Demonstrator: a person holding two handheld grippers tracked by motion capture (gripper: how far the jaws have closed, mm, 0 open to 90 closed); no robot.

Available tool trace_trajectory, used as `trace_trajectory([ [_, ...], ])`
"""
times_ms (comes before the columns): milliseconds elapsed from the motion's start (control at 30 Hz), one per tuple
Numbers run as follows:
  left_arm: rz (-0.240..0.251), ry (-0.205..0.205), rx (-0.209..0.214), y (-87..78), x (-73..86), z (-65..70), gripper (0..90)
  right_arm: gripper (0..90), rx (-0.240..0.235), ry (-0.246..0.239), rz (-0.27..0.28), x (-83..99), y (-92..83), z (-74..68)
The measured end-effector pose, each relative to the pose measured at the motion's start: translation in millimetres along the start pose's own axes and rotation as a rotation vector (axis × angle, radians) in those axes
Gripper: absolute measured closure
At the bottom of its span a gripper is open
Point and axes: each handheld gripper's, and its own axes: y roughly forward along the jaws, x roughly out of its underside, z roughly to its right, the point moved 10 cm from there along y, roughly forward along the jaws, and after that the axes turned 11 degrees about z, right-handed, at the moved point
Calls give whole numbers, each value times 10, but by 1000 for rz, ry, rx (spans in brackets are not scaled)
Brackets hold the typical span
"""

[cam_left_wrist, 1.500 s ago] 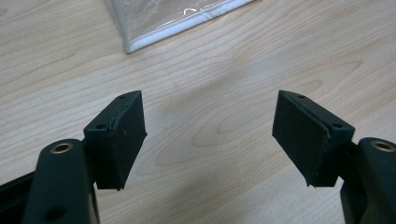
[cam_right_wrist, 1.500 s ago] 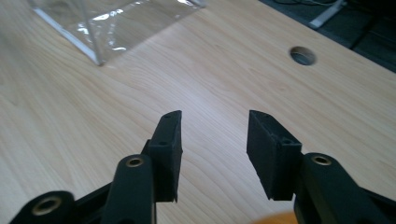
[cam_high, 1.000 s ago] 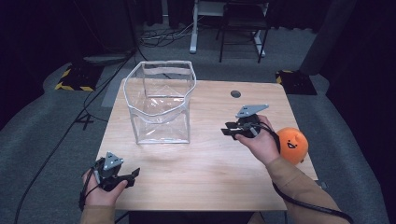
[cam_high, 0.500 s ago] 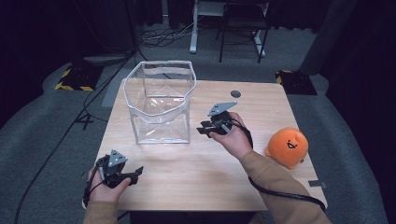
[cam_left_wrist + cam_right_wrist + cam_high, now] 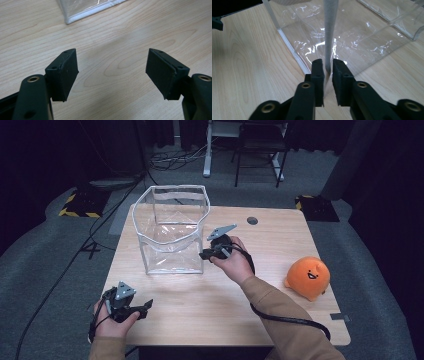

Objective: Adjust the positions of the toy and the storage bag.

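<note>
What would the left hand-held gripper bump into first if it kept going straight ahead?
Probably the clear bag. The left hand-held gripper, jaws open, points across bare table toward its white-edged bottom corner, slightly left of centre.

A recording studio or lab: black curtains, grey carpet, trailing floor cables, hazard-striped black floor plates.

In the high view the right gripper has travelled from beside the orange plush toy at right of frame leftward to the clear bag's right front corner at centre. Its fingers have just been closing, the bag's white corner seam now between them.
</note>
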Motion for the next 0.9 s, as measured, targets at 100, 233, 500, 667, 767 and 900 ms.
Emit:
trace_trajectory([
  [100,-2,-1,3,11,1,5,261,874,10,-20,-10,-8,3,16],
  [233,1,5,5,20,-14,10,261,880,27,-34,-23,4,-28,4],
  [500,-3,13,14,54,-38,58,261,880,38,-15,-28,172,-300,-24],
  [667,0,21,15,64,-64,79,260,879,33,-12,-35,341,-570,-68],
  [767,-3,26,18,71,-68,94,260,879,23,-14,-35,460,-756,-113],
  [900,-7,28,23,93,-66,127,260,879,14,5,-21,650,-1047,-173],
])
